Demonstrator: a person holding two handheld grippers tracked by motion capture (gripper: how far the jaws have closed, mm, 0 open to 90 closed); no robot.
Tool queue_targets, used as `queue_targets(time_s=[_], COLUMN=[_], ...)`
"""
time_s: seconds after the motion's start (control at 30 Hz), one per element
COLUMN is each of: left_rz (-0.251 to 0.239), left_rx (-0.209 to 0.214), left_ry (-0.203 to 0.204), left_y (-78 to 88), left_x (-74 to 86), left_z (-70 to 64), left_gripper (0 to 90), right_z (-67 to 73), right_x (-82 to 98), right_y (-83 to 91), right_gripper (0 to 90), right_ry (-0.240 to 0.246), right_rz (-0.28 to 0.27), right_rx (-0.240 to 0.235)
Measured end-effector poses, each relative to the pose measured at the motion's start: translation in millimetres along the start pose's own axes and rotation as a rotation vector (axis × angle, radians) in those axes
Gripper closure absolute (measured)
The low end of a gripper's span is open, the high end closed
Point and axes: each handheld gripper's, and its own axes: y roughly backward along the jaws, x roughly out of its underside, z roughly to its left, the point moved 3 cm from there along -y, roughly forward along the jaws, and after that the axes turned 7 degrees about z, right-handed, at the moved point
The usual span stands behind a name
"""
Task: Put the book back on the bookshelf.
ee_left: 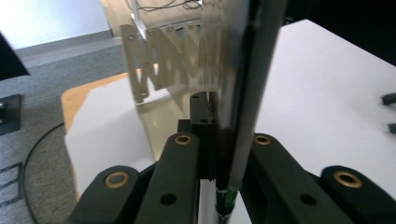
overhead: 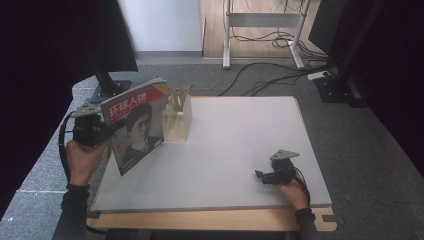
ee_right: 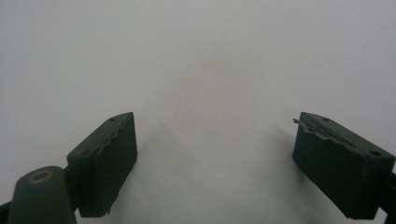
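I have the magazine point(overhead: 134, 125) pinched by its left edge in my left hand-held gripper point(overhead: 100, 132), jaws clamped on it, and it stands nearly upright with its lower corner down at the bench's point(overhead: 240, 150) near-left edge. In the left gripper view the magazine point(ee_left: 243, 93) runs edge-on straight up between my jaws, and the wooden rack point(ee_left: 159, 70) with its slatted dividers sits just beyond it. From the high view, that rack point(overhead: 177, 117) stands at the back-left of the bench, just behind and to the right of the cover.

My guess is the step is to slot the magazine into the rack, so I want to keep it vertical and bring its free edge over one gap between the dividers before lowering. The grip is on one edge only, so I judge the far side may sag or swing; I move slowly and keep my wrist level. I also watch that the bottom corner does not catch on the rack's base and push it back.

My right hand-held gripper point(overhead: 272, 175) rests near the front-right of the bench, jaws spread wide over bare white surface and holding nothing. I could bring it across to steady the rack if it slides.
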Motion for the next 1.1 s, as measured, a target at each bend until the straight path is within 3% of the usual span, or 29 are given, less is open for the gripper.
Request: queue_targets(time_s=[0.43,0.83,1.1], left_rz=[-0.017,-0.047,-0.107], left_rx=[-0.05,-0.091,-0.109], left_ry=[0.062,0.092,0.098], left_y=[-18.8,-59.8,-84.1], left_x=[-12.5,-27.8,-29.9], left_z=[19.3,25.8,30.3], left_gripper=[87.2,87.1,87.0], right_z=[0.1,0.1,-0.1], right_x=[0.1,0.1,0.2], right_y=[0.0,-0.1,-0.1], right_gripper=[13.1,13.1,13.1], right_ry=[0.002,0.0,0.002], right_rz=[-0.001,-0.003,-0.003], right_rx=[0.001,0.001,-0.001])
